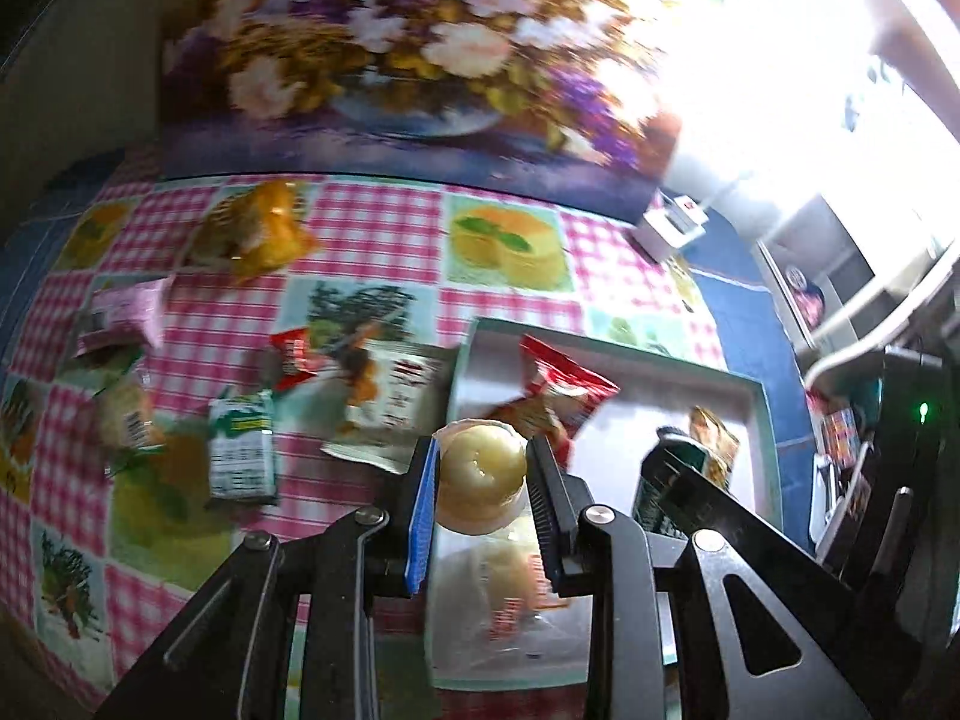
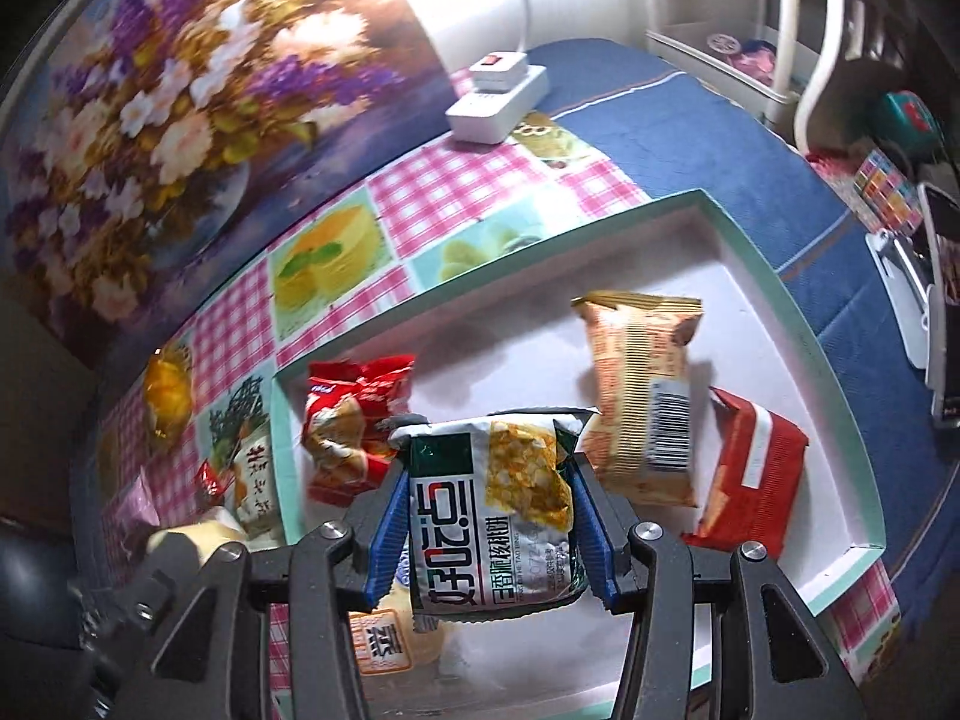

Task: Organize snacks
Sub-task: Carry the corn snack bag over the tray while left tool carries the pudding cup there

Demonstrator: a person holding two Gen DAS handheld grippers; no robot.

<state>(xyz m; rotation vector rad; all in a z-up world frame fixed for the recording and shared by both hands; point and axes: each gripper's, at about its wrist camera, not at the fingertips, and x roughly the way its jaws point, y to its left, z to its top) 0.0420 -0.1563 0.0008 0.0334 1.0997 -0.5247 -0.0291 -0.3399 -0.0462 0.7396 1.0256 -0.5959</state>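
Crinkly foil: the right claw (image 2: pixel 489 516) is clamped across a light, slippery snack packet (image 2: pixel 495 504), low centre, above the tray (image 2: pixel 798 330). The left claw (image 1: pixel 483 474) pinches what looks like a soft jelly cup (image 1: pixel 480 471) by its sides.

The tablecloth (image 2: pixel 420 192) is pink-and-white check with fruit squares. Beside it, the tray (image 2: pixel 798 336) is white, rimmed mint green. Inside lies a red packet (image 2: pixel 756 474).
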